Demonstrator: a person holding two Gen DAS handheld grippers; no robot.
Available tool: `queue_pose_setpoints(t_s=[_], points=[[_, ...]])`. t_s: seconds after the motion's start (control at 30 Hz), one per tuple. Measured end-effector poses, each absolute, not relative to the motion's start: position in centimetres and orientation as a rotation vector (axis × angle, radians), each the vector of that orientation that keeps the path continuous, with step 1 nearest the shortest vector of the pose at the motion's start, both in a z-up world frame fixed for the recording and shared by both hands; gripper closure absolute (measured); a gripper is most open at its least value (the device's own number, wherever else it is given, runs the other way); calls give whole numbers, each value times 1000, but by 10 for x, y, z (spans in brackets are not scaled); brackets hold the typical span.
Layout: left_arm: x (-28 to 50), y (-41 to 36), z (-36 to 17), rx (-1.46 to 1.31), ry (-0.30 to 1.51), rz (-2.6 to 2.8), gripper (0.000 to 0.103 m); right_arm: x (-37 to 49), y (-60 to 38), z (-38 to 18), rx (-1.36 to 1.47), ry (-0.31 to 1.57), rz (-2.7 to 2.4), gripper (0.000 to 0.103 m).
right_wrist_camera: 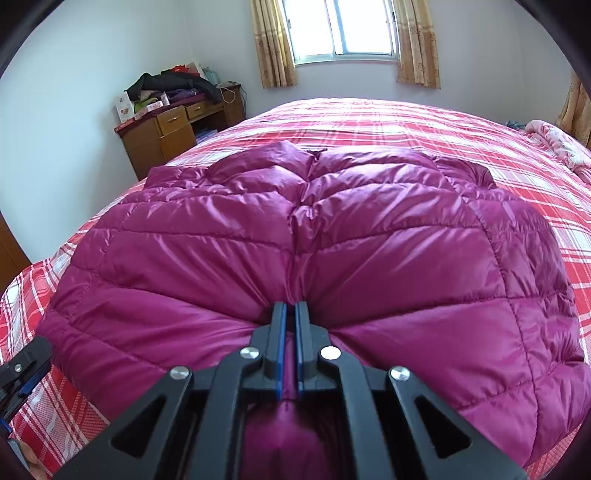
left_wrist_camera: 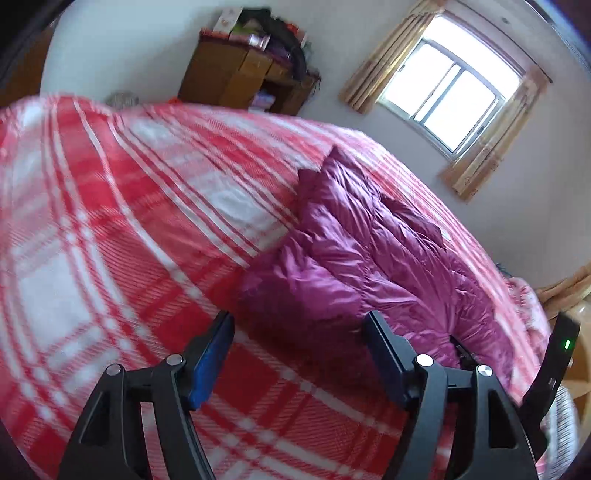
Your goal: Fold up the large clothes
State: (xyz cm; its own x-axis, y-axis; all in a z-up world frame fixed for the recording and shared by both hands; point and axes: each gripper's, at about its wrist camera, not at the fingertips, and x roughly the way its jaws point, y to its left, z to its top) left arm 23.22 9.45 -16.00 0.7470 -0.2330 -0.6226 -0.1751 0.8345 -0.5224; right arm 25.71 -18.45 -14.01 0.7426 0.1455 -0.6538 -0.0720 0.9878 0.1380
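right hand-held gripper [right_wrist_camera: 290, 314] pinching magenta jacket [right_wrist_camera: 332, 236] edge

Left wrist view tilted, low over red-and-white plaid bedspread [left_wrist_camera: 110, 229], looking sideways at glossy magenta quilted jacket [left_wrist_camera: 369, 258], right wrist view close behind jacket [right_wrist_camera: 295, 229], facing curtained window [right_wrist_camera: 343, 29], both share wooden desk [right_wrist_camera: 173, 133].
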Motion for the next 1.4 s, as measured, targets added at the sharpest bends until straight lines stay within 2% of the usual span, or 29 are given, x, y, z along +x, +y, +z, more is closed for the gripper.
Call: queue_pose_setpoints(t_s=[0.13,0.23,0.3,0.4,0.47,0.5,0.53,0.73,0.8,0.97,1.1,1.27,1.33,1.4], points=[[259,89,-157,-683,738,-24,30,257,-179,-134,77,747,99,98],[273,91,-150,-754,706,-34,30,256,-186,-113,175,723,130,98],[279,89,-151,-760,677,-31,30,263,-189,-98,208,681,127,98],[286,80,-154,-714,662,-49,30,285,-187,-105,274,722,154,98],[285,81,-159,-698,644,-77,45,301,-185,-130,336,808,150,98],[286,81,-158,-687,628,-104,58,303,-185,-139,348,818,147,99],[285,82,-157,-673,620,-119,66,302,-183,-143,332,800,144,100],[294,79,-139,-644,570,-205,87,300,-183,-145,370,814,140,100],[294,75,-127,-625,557,-244,90,299,-185,-146,408,828,141,100],[283,78,-94,-559,516,-332,92,296,-183,-150,551,880,222,100],[261,68,-63,-362,457,-353,92,289,-149,-155,611,926,359,100],[245,54,-52,-138,407,-328,92,289,-113,-155,637,990,551,100],[243,49,-47,-93,383,-345,92,284,-124,-143,632,955,576,93],[243,37,-44,-45,377,-366,92,274,-144,-126,610,888,567,92]])
